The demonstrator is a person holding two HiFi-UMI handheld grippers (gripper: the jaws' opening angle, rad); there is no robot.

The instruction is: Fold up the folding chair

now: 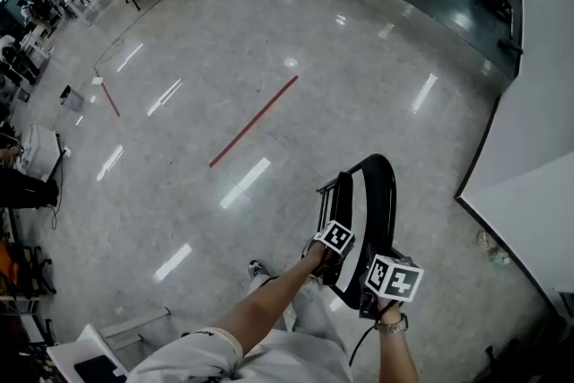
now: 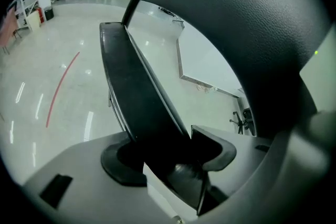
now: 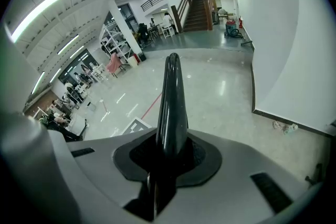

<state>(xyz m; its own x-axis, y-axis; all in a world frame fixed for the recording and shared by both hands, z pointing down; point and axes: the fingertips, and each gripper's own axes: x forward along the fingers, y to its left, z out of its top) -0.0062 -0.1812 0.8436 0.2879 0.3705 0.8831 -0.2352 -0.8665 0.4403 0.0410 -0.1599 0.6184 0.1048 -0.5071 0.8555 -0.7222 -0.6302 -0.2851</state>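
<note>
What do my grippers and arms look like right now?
The left gripper and right gripper have pale grey moulded bodies with black pads. Each carries a white cube printed with black square markers. The forearms are bare below a short light sleeve; a watch circles the right wrist.

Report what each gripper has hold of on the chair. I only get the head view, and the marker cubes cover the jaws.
Observer: The left gripper is clamped across a thick black panel of the folding chair. Its jaws are wide apart and the panel fills the gap between the pads.
Operator: Give me the right one.
Observer: The right gripper is shut on a thin black edge of the chair, which stands straight up from between its pads.
Operator: Say whether either grip looks off-centre.
Observer: In the left gripper view the panel crosses the jaws at a slant. In the right gripper view the edge sits centred.
</note>
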